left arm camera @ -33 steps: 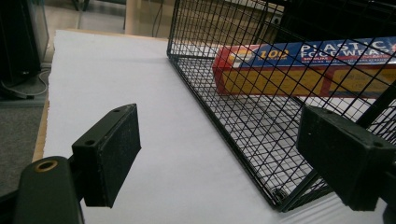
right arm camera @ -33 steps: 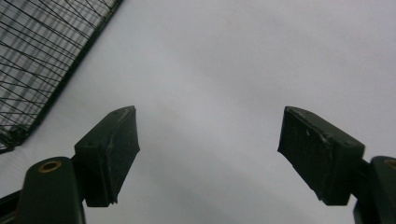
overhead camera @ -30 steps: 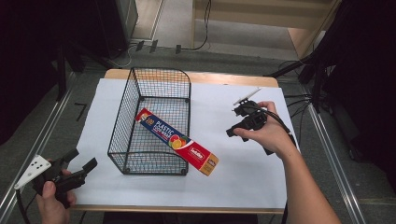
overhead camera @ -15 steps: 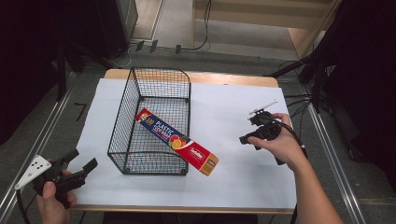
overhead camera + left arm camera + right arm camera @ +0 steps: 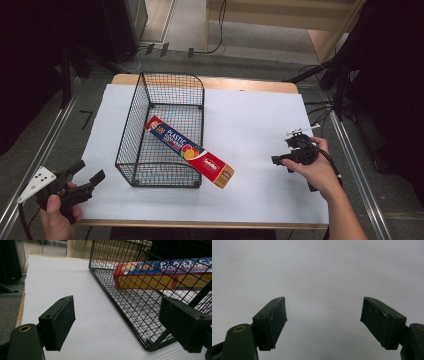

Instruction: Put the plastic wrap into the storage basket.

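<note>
The long red-and-blue cardboard box of plastic food wrap [image 5: 191, 156] lay slanted across the near corner of the black wire mesh basket [image 5: 131, 135], its far end inside and its near end poking out over the rim onto the white paper-covered bench [image 5: 250, 125]. It sat well ahead and to the right of the left tongs [image 5: 86, 177], and off to the left of the right tongs [image 5: 280, 160], with bare paper between. Both pairs stood wide apart and gripped nothing; the right tongs' own view [image 5: 323, 312] faced plain paper. To my eye the job was seating the box fully in the basket. Done well, the right tongs would close across the narrow width of the protruding end, lift it clear of the wire, then slide it inward, while the left tongs [image 5: 117, 312] steadied the basket corner.
</note>
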